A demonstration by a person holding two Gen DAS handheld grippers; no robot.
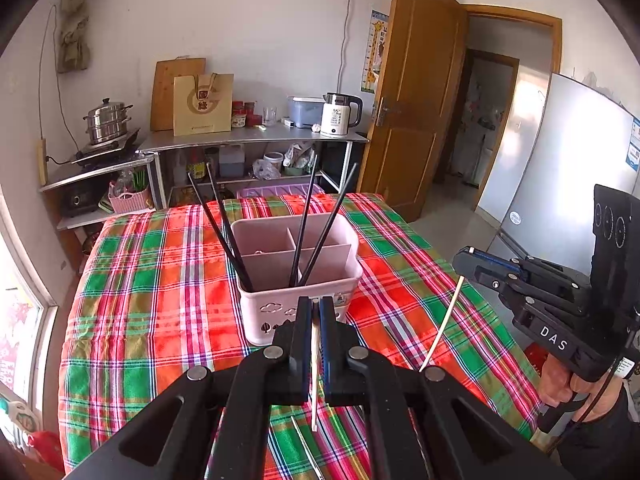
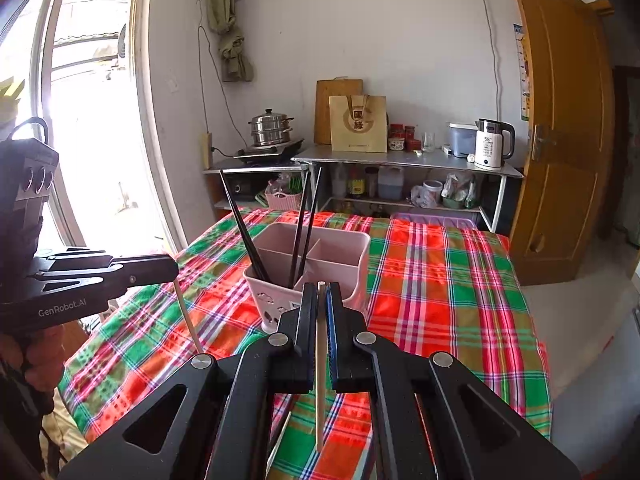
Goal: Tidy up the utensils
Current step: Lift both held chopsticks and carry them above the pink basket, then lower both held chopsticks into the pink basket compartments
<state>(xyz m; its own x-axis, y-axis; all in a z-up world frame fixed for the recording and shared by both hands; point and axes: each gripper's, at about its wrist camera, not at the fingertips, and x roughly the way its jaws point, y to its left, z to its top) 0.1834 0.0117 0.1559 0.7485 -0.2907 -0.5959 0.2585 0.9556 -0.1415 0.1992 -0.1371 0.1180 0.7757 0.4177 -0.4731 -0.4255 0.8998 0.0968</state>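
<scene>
A pink divided utensil holder (image 1: 280, 304) (image 2: 340, 264) stands on the plaid tablecloth (image 1: 160, 300). Several black chopsticks (image 1: 224, 224) (image 2: 246, 236) lean in its near compartments. My left gripper (image 1: 316, 302) hovers just in front of the holder, shut on a pale chopstick (image 1: 315, 400) that hangs down between its fingers. In the right wrist view the left gripper (image 2: 174, 268) comes in from the left with its chopstick (image 2: 188, 320) hanging below. My right gripper (image 2: 321, 286) (image 1: 464, 254) is shut on a second pale chopstick (image 2: 320, 400) (image 1: 444, 324).
Another thin utensil (image 1: 306, 446) lies on the cloth under the left gripper. Behind the table stand a metal shelf (image 1: 256, 140) with a kettle (image 1: 338, 114) and a steamer pot (image 1: 108, 120). A wooden door (image 1: 416, 92) and a fridge (image 1: 560, 168) are to the right, a window (image 2: 92, 100) to the left.
</scene>
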